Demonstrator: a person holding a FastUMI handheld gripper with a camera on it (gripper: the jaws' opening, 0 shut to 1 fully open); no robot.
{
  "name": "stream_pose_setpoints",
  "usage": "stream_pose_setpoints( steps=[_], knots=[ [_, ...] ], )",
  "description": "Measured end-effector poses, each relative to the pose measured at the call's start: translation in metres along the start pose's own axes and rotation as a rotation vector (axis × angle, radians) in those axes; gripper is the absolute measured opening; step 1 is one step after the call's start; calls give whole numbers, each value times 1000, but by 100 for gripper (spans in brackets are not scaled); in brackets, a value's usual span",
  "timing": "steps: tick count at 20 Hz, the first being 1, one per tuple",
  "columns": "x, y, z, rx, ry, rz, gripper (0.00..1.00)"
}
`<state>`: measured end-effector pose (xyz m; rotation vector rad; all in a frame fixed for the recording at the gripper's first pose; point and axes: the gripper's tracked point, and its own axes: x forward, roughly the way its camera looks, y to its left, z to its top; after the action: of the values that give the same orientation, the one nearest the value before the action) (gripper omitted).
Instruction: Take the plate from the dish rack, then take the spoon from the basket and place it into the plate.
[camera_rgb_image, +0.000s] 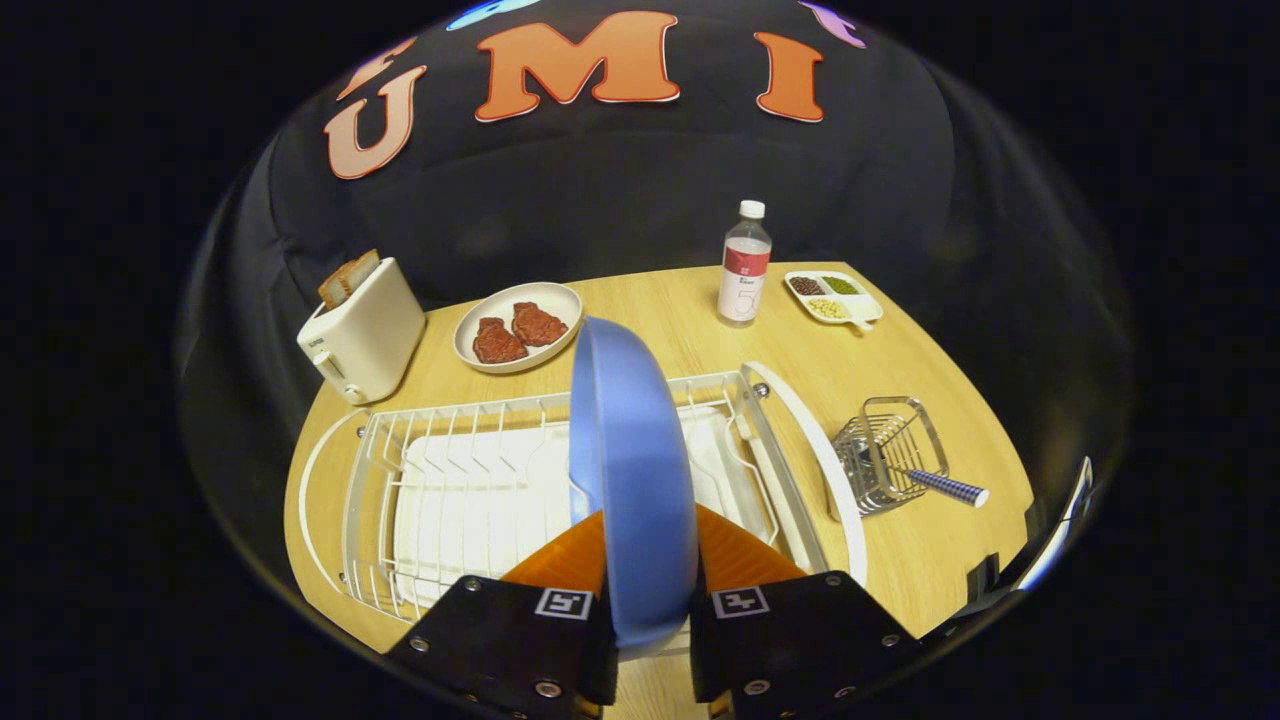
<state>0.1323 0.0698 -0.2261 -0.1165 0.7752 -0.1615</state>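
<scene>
A blue plate (630, 470) stands on edge between my fingers, and my gripper (648, 560) is shut on its lower rim. The plate is held over the white wire dish rack (460, 470), whose slots beneath it hold nothing. To the right of the rack a small wire basket (890, 450) lies tipped on the wooden table (930, 560). A spoon with a blue checked handle (945, 487) pokes out of the basket toward the right.
Beyond the rack sit a white toaster (362, 325) with bread in it, a round plate with two pieces of meat (517, 325), a water bottle (745, 265) and a small divided dish of beans (832, 295). Black cloth walls the booth behind.
</scene>
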Motion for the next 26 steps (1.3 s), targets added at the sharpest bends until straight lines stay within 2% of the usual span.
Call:
stream_pose_setpoints(
  steps=[3, 8, 13, 20, 26],
  knots=[
    [-4, -6, 15, -21, -28, -27, 25],
    [-8, -16, 26, -5, -45, -56, 25],
    [-22, -19, 37, 25, -70, -34, 25],
    [-63, -28, 37, 137, -105, 71, 25],
    [-107, -36, 7, 328, -79, 229, 25]
  ],
)
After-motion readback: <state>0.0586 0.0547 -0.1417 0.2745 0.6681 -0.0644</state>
